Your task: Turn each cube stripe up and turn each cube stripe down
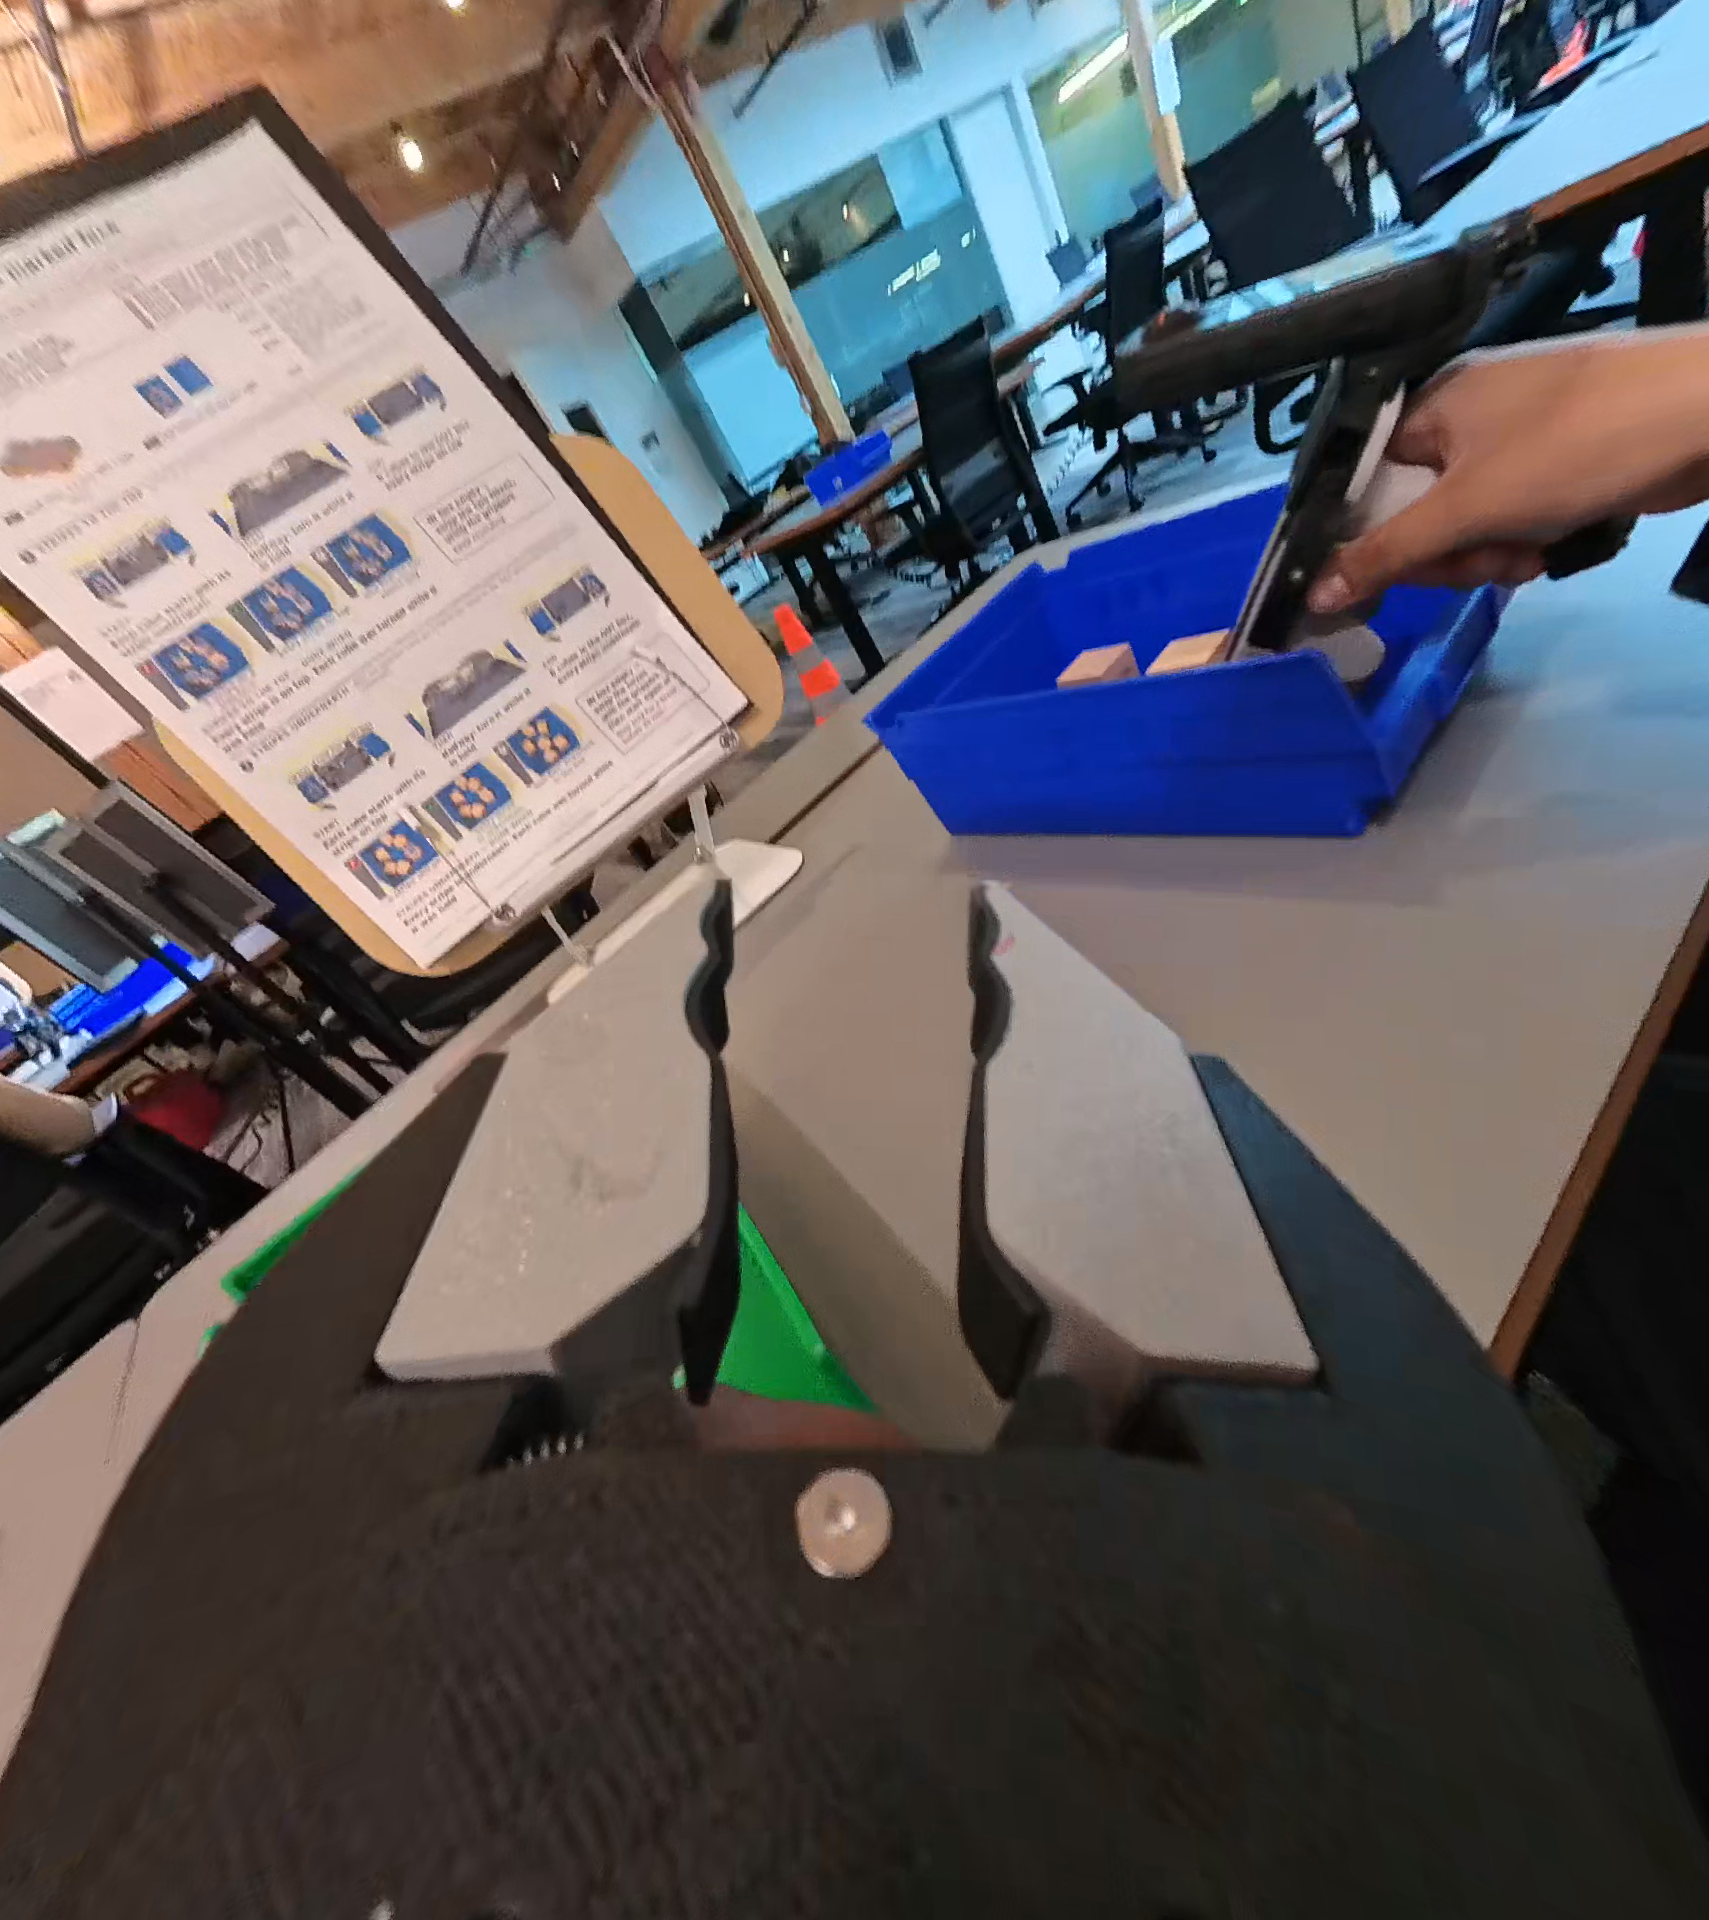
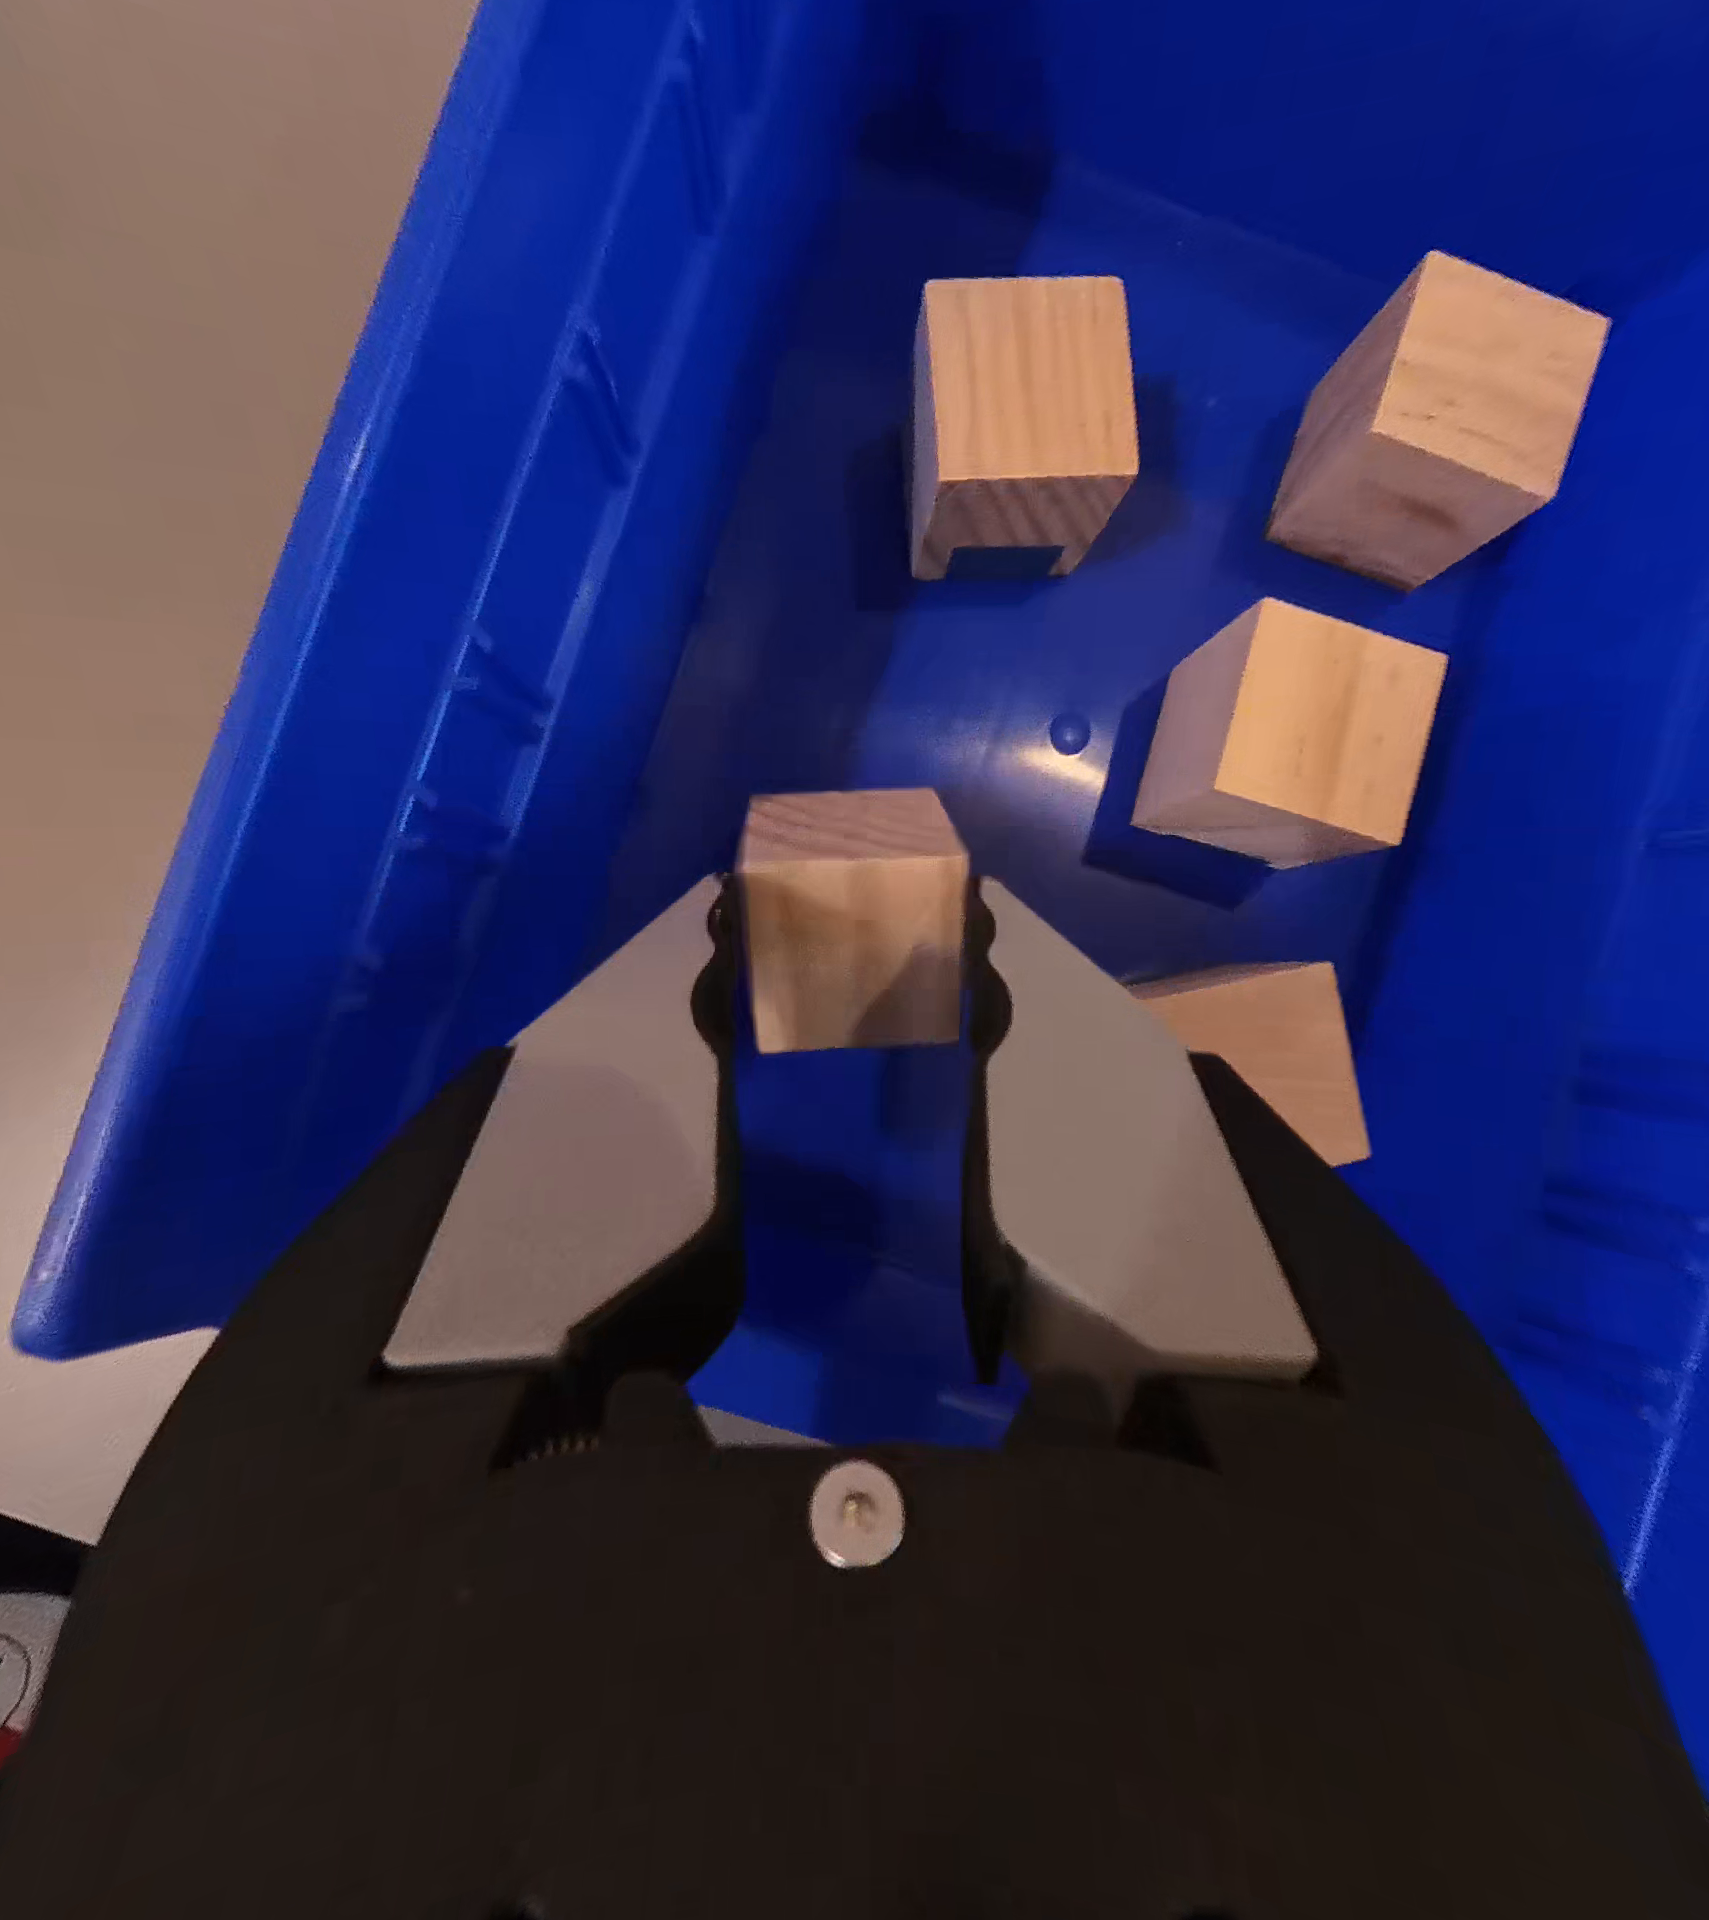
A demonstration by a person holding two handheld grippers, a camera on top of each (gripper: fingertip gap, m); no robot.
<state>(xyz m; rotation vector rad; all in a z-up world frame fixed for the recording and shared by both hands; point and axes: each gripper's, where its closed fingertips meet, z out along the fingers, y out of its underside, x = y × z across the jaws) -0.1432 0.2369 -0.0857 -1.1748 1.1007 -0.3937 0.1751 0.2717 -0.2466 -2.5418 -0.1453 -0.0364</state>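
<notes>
The right gripper point(image 2: 855, 940) is reaching down into a blue bin point(image 2: 476, 665) and clamping a pale wooden cube point(image 2: 855, 935) between its two fingertips, the jaws spread only as wide as the block and pressing on its left and right faces. The held cube is sitting square to the jaws, its grained faces plain where they are showing, and no stripe can be made out on it; being a cube, it is offering no long axis to speak of. Beyond the fingertips, four more wooden cubes are resting on the bin floor: one straight ahead point(image 2: 1026, 416) showing a blue mark at the bottom edge of the face toward the gripper, one ahead and to the right point(image 2: 1442, 416) turned corner-on, one just right of the tips point(image 2: 1291, 732), and one partly hidden behind the right finger point(image 2: 1265, 1049). The left gripper point(image 1: 845, 940) is hovering above the grey table point(image 1: 1349, 987), its jaws parted and gripping nothing, with the bin well ahead and to the right. An instruction board point(image 1: 289, 540) is standing ahead to the left of those jaws. In the left wrist view, a hand point(image 1: 1556, 457) is holding the right gripper over the bin.
</notes>
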